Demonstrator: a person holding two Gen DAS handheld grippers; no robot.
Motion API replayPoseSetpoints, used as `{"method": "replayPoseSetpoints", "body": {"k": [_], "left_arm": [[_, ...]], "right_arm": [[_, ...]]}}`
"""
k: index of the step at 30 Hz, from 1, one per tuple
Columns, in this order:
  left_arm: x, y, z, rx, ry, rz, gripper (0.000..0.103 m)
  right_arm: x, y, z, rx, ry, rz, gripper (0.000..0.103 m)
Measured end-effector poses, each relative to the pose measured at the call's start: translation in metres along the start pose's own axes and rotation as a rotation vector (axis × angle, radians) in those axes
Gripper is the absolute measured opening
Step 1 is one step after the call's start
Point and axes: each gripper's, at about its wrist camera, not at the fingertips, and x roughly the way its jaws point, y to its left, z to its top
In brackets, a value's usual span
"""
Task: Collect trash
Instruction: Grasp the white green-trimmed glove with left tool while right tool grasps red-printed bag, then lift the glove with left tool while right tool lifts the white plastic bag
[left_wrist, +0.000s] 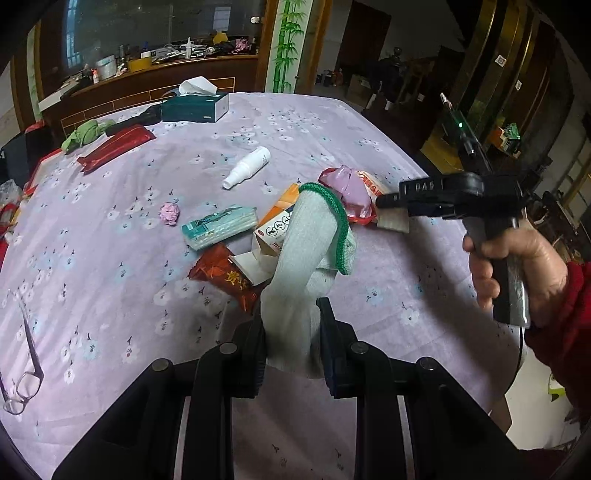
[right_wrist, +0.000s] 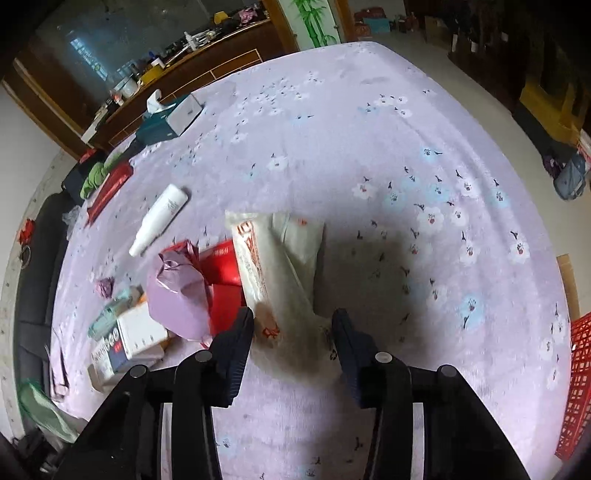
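Note:
My left gripper (left_wrist: 291, 332) is shut on a pale grey knit glove (left_wrist: 306, 251) with a green cuff, held up over the trash pile. Under it lie an orange-and-white carton (left_wrist: 275, 225), a brown snack wrapper (left_wrist: 225, 277), a teal tissue pack (left_wrist: 219, 227) and a pink paper ball (left_wrist: 170, 213). My right gripper (right_wrist: 293, 332), seen from the side in the left wrist view (left_wrist: 386, 206), is shut on the near end of a white wrapper with red print (right_wrist: 273, 258). A pink bag (right_wrist: 177, 295) and a red packet (right_wrist: 225, 280) lie to its left.
A white spray bottle (left_wrist: 248, 167) lies on the lilac flowered tablecloth (left_wrist: 110, 258). A teal tissue box (left_wrist: 194, 105), a green cloth (left_wrist: 83, 134) and a long red packet (left_wrist: 116, 147) sit at the far left. Glasses (left_wrist: 26, 384) lie near left. A red crate (right_wrist: 578, 387) stands off the right edge.

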Motion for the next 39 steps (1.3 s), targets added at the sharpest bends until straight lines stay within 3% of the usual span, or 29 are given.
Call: {"method": "replayPoseSetpoints", "body": {"k": [2,9,19,24,39], "left_arm": [[0.001,-0.002,0.001,0.000,-0.003,0.000,0.023],[0.007,-0.020,0.002,0.011,-0.015,-0.009,0.023],[0.007,-0.047,0.003,0.028,-0.045,0.006,0.023],[0.002,-0.060,0.006,0.055,-0.064,0.002,0.023],[-0.005,-0.084,0.014,0.100,-0.096,-0.022,0.023]], "right_arm": [[-0.007,0.005,-0.009,-0.031,-0.013,-0.018,0.039],[-0.051,0.007,-0.055,-0.045,-0.066,-0.027,0.036],[-0.115,0.017,-0.121,-0.091,-0.192,-0.166,0.036],[-0.130,0.021,-0.132,-0.143,-0.231,-0.227,0.036],[-0.158,0.017,-0.142,-0.163,-0.285,-0.269,0.037]]}}
